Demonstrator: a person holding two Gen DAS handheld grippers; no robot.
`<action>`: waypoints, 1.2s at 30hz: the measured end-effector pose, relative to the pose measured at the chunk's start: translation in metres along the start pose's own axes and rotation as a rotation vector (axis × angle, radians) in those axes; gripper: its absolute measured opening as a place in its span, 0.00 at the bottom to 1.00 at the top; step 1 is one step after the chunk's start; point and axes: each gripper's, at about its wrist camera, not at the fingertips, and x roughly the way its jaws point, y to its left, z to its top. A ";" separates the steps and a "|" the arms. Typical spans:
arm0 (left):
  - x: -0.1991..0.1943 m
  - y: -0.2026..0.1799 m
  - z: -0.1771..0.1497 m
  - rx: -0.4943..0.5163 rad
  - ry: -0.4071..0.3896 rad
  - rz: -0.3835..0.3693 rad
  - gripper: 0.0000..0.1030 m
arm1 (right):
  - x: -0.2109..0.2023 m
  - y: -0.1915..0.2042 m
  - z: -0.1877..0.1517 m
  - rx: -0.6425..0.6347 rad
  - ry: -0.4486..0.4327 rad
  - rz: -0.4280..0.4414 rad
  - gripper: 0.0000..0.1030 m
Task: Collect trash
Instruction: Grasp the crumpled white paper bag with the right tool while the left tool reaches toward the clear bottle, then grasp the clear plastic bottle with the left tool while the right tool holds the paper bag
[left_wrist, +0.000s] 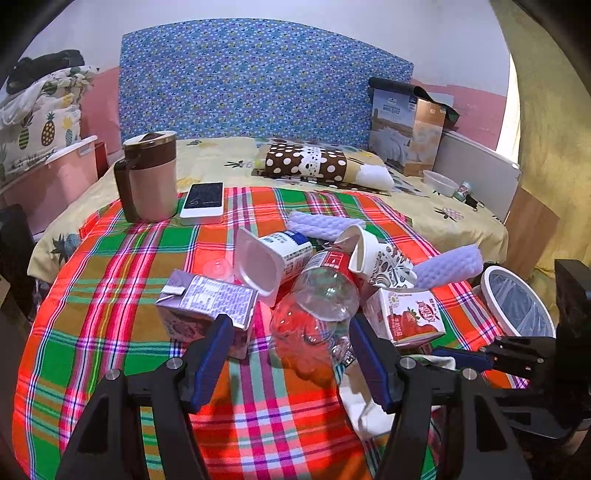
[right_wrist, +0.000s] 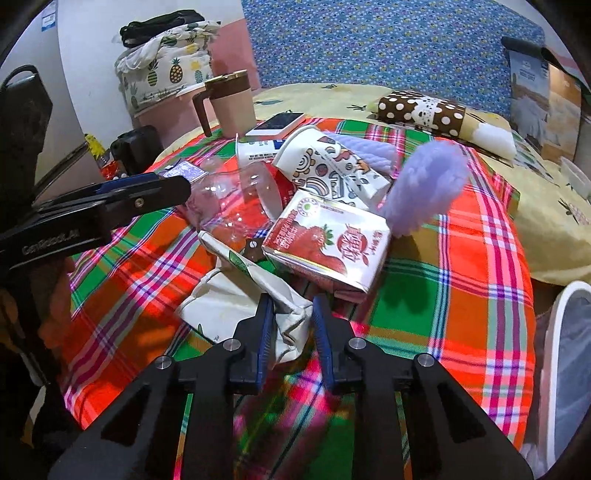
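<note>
On the plaid cloth, the right gripper (right_wrist: 292, 325) jaws pinched the crumpled white wrapper (right_wrist: 258, 295); the left gripper (left_wrist: 291, 354) jaws stood open, empty. Cartons, cups and bottle (left_wrist: 314, 306) remained outside the bin (left_wrist: 491, 291).

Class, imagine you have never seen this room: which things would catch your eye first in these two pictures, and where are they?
First, the bright plaid cloth spread over the bed, with a heap of trash at its middle: a clear plastic bottle, a strawberry carton and a patterned paper cup. Nearest the right camera, the right gripper pinches a crumpled white wrapper, while a white bin waits at the cloth's right edge.
</note>
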 end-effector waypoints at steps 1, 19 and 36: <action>0.001 -0.002 0.001 0.005 -0.002 -0.004 0.63 | -0.005 -0.002 -0.002 0.010 -0.004 -0.004 0.23; 0.067 -0.032 0.013 0.180 0.148 -0.032 0.63 | -0.032 -0.039 -0.019 0.159 -0.054 -0.065 0.23; 0.054 -0.022 -0.002 0.059 0.153 -0.009 0.62 | -0.041 -0.046 -0.029 0.179 -0.076 -0.058 0.23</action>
